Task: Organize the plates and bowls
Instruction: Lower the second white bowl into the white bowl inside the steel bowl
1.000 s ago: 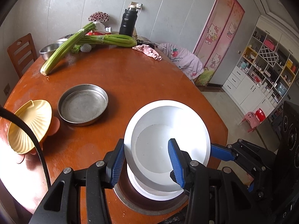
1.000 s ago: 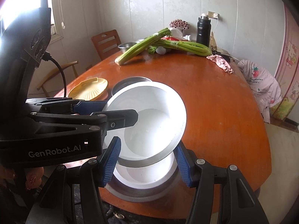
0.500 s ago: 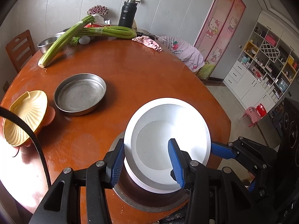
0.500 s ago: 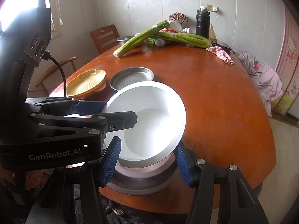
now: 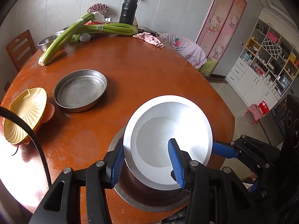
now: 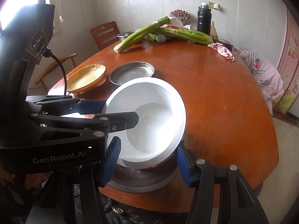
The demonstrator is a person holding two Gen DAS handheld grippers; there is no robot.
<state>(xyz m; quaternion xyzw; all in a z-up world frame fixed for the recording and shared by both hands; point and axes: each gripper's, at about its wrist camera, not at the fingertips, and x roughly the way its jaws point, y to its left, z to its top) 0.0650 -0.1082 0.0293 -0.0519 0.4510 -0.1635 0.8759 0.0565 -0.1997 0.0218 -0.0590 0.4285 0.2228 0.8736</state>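
A white bowl (image 5: 168, 130) hangs tilted over a large steel pan (image 5: 149, 203) at the near edge of the round wooden table (image 5: 140, 65). My left gripper (image 5: 146, 143) is shut on its left wall, one blue pad outside the rim and the other inside. In the right wrist view the bowl (image 6: 149, 115) has its near edge between the pads of my right gripper (image 6: 147, 144), which press its rim from both sides. The pan (image 6: 142, 184) lies just under it. The left gripper (image 6: 115, 112) reaches in from the left.
A smaller steel pan (image 5: 80, 90) and a yellow shell-shaped dish (image 5: 24, 115) sit left of the bowl. Celery stalks (image 5: 104, 29), a steel bowl (image 5: 46, 41), a black flask (image 5: 128, 11) and a pink cloth (image 5: 149, 38) line the far side. A wooden chair (image 6: 105, 34) stands beyond the table.
Both grippers keep the same hold on the white bowl. The bright white patch in the steel pan beneath the bowl has shrunk away, leaving the pan dark. The table objects shifted slightly in view.
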